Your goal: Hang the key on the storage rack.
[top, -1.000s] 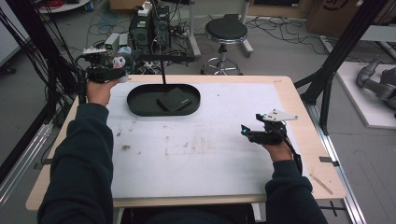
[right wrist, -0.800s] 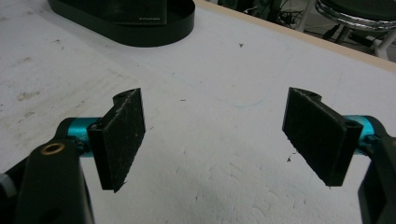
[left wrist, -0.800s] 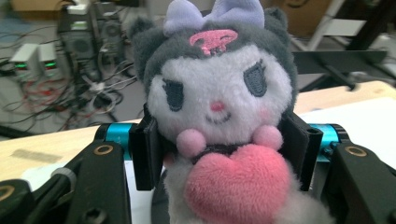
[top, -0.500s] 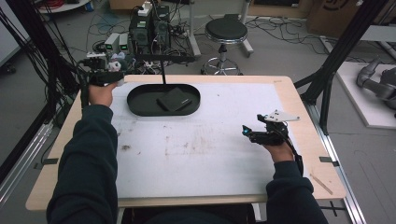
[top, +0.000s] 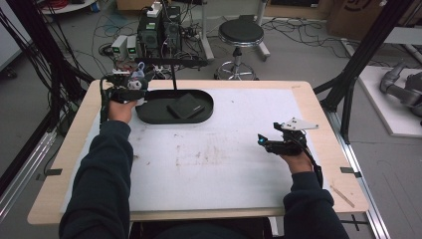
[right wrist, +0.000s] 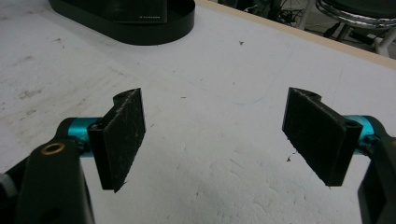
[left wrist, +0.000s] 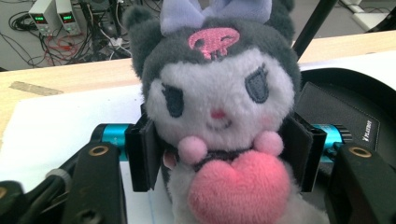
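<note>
A plush toy [left wrist: 219, 116] with a grey-black hood, white face, purple bow and pink heart sits between the black jaws of my left gripper [left wrist: 224, 154], which is shut on its body. In the high view that left gripper [top: 130, 88] holds the plush toy [top: 137, 82] at the left end of a black oval tray [top: 149, 113]. A flat black wallet-like pouch [top: 185, 105] lies inside the tray. My right gripper [top: 263, 142] hovers over the white mat at the right, and in its own view the right gripper [right wrist: 212, 140] stands open with nothing between its jaws.
A white mat [top: 214, 154] covers most of the wooden table [top: 323, 114]. Behind the table are power supplies [top: 127, 47], tangled cables and a black stool [top: 240, 35]. Black frame posts [top: 366, 50] stand at both sides. The tray's end [right wrist: 135, 25] lies far ahead of the right gripper.
My left hand has carried the plush toy rightwards and nearer, from beyond the table's far left corner to the left end of the tray. The right gripper has barely moved.
</note>
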The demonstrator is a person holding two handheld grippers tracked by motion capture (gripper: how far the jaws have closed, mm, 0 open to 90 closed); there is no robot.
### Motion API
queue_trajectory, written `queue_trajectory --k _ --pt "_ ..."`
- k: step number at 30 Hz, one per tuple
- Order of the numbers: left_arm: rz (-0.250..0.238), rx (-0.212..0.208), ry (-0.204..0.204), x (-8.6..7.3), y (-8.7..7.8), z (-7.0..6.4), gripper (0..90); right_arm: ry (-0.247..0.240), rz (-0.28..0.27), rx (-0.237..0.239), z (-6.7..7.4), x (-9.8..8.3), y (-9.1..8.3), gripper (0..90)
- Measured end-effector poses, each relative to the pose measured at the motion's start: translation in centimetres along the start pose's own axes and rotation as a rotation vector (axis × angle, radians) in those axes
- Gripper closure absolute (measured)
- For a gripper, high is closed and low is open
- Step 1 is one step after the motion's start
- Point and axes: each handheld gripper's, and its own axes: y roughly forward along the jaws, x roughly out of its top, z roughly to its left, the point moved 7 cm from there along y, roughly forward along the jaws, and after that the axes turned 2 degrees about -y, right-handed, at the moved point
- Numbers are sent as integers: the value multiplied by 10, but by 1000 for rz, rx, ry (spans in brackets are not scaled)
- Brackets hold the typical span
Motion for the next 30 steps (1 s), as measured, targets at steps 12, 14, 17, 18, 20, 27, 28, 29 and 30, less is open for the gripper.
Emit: queue_trajectory --k 12,14,17,18,20,27,28,29,30 --pt "-15 -23 -29 -16 -5 4 289 5 -11 2 -1 1 -2 218" --pt "-2 -24 -19 -17 -9 4 290 5 -12 4 -1 1 -1 217" --pt "-16 -25 -8 -15 -14 3 291 11 -13 7 0 1 -1 217" --pt "-25 -22 -13 -13 -15 3 295 10 -13 7 0 1 -1 217" --pt "-24 -18 -15 -13 -13 3 306 8 -14 8 1 2 -1 217" --pt "-49 -89 -6 -12 -23 -12 303 13 -14 9 0 2 -1 218" --pt "-69 -116 -11 -11 -29 -16 303 14 -16 12 0 2 -1 218" --pt "-103 -153 -7 -10 -36 -23 300 15 -14 11 0 2 -1 218" --pt "-119 -170 -3 -11 -41 -26 297 12 -14 13 0 1 -1 218"
